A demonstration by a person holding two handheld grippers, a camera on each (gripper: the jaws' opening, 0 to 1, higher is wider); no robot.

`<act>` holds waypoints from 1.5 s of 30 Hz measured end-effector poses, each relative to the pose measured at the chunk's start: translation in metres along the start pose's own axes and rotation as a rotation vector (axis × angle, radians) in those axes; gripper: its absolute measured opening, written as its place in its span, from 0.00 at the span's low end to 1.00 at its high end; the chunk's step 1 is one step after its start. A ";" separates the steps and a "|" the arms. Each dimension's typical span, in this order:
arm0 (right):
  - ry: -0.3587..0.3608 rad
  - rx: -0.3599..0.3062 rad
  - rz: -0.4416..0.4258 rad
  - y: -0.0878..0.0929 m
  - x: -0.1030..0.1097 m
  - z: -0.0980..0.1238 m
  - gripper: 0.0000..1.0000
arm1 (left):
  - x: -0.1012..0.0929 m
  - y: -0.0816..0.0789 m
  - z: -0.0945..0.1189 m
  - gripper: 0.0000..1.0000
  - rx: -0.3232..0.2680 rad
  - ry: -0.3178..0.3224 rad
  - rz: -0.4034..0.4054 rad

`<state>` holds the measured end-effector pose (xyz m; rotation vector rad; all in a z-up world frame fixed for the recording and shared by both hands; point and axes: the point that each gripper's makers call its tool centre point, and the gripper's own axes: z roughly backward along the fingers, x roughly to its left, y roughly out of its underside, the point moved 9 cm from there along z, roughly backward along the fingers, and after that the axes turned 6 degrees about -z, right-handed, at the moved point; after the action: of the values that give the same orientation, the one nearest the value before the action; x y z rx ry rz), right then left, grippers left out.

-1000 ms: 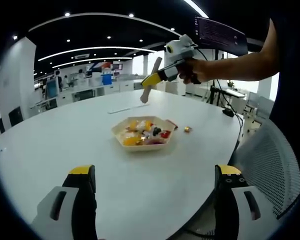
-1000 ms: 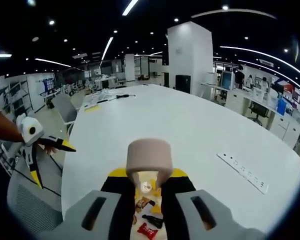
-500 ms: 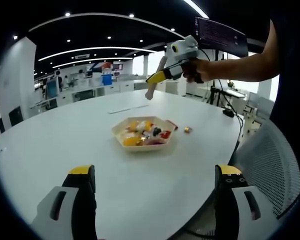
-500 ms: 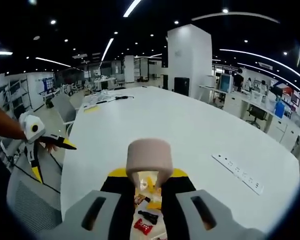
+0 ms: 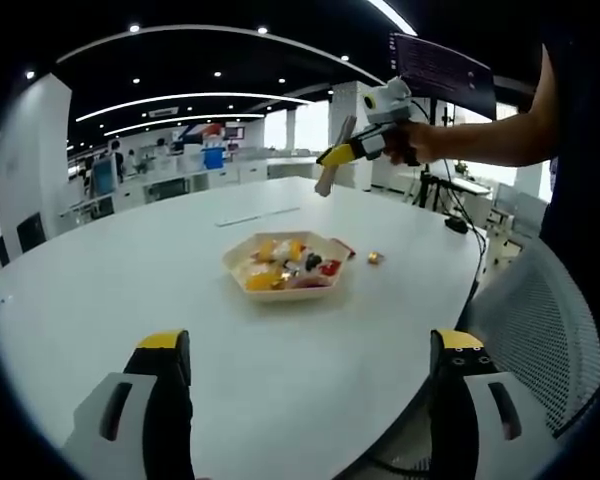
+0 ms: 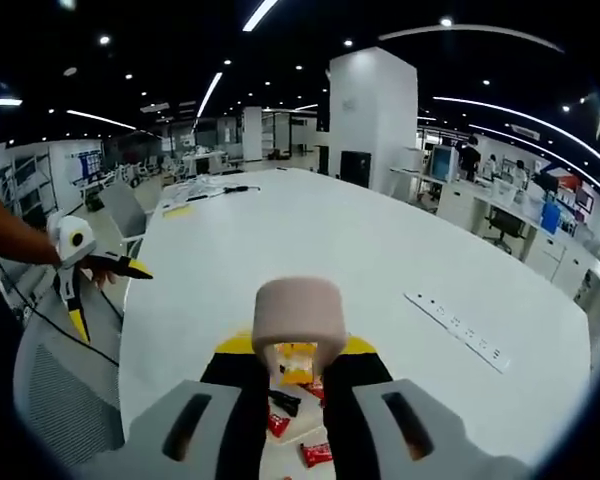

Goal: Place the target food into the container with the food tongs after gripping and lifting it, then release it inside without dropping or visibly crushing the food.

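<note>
A cream hexagonal tray (image 5: 242, 272) holding several coloured snacks sits mid-table in the left gripper view. One small wrapped candy (image 5: 375, 259) lies on the table just right of it. My right gripper (image 5: 345, 153), held in a hand, hovers high above and right of the tray, shut on tan food tongs (image 5: 330, 168); I see no food in them. In the right gripper view the tongs (image 6: 298, 312) stand between the shut jaws of the right gripper (image 6: 298, 350), with snacks (image 6: 315, 455) below. My left gripper (image 5: 310, 345) is open near the table's front edge and also shows as the left gripper (image 6: 100, 290).
The round white table (image 5: 130, 290) has bare surface around the tray. A white power strip (image 6: 455, 330) lies on its far side. A mesh chair (image 5: 540, 330) stands at the right, and a monitor on a stand (image 5: 440, 70) beyond it. Desks and people fill the background.
The right gripper with the tongs has moved up and to the right, away from over the tray. The left gripper, the tray and the loose candy have stayed put.
</note>
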<state>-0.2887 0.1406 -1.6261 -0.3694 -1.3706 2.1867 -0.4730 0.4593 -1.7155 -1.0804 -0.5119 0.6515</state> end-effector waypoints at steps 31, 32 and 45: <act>-0.013 -0.050 0.052 0.050 -0.016 0.081 0.19 | -0.001 0.002 -0.002 0.98 0.017 0.013 0.010; -0.010 -0.050 0.054 0.051 -0.016 0.082 0.19 | -0.002 0.002 -0.002 0.98 0.020 0.015 0.009; -0.031 -0.035 0.067 0.079 -0.014 0.079 0.19 | -0.003 0.004 -0.003 0.98 0.037 0.025 0.010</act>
<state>-0.3390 0.0461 -1.6616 -0.4018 -1.4342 2.2330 -0.4742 0.4565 -1.7207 -1.0561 -0.4715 0.6533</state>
